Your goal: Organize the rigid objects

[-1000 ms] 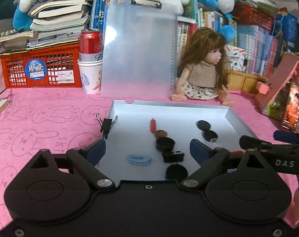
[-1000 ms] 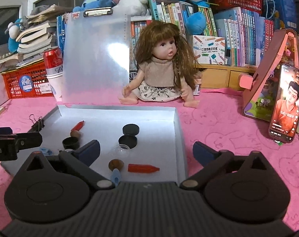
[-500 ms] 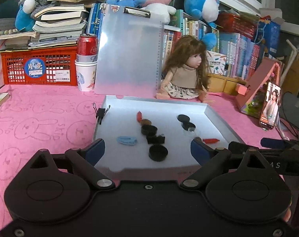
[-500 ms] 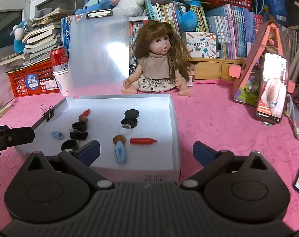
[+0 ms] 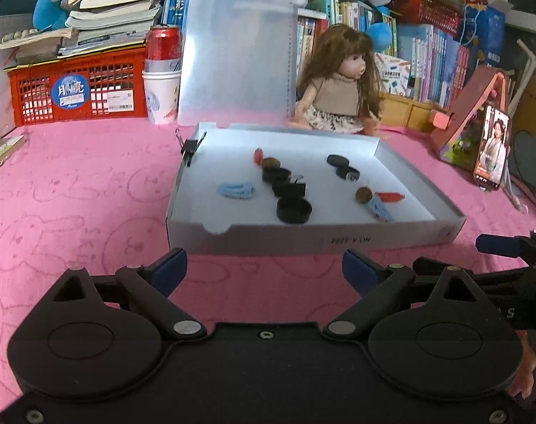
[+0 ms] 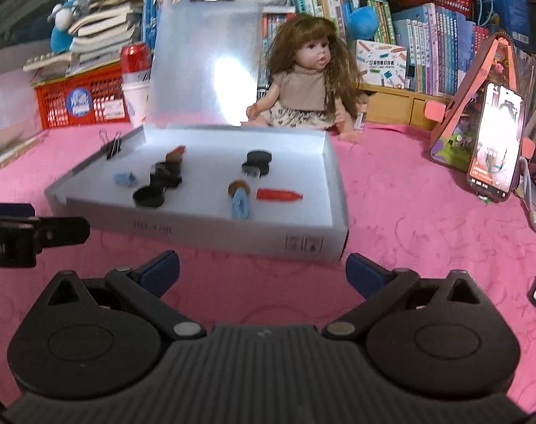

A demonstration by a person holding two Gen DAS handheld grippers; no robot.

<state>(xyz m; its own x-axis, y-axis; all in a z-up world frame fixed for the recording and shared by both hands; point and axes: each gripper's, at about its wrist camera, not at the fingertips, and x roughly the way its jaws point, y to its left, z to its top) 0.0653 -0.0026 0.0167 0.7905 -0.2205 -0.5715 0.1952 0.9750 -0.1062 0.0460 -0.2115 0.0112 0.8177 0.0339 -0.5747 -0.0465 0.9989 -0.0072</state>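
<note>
A shallow white box sits on the pink cloth. Inside lie several small items: black caps, two blue clips, a red pointed piece and a brown disc. A black binder clip grips the box's left wall. My left gripper is open and empty, in front of the box. My right gripper is open and empty, also in front of the box.
A doll sits behind the box beside an upright clear clipboard. A red crate, a can on a cup and books stand at the back. A phone leans at the right.
Both grippers have pulled back toward me, from over the box to in front of its near wall. Both stay open and empty.
</note>
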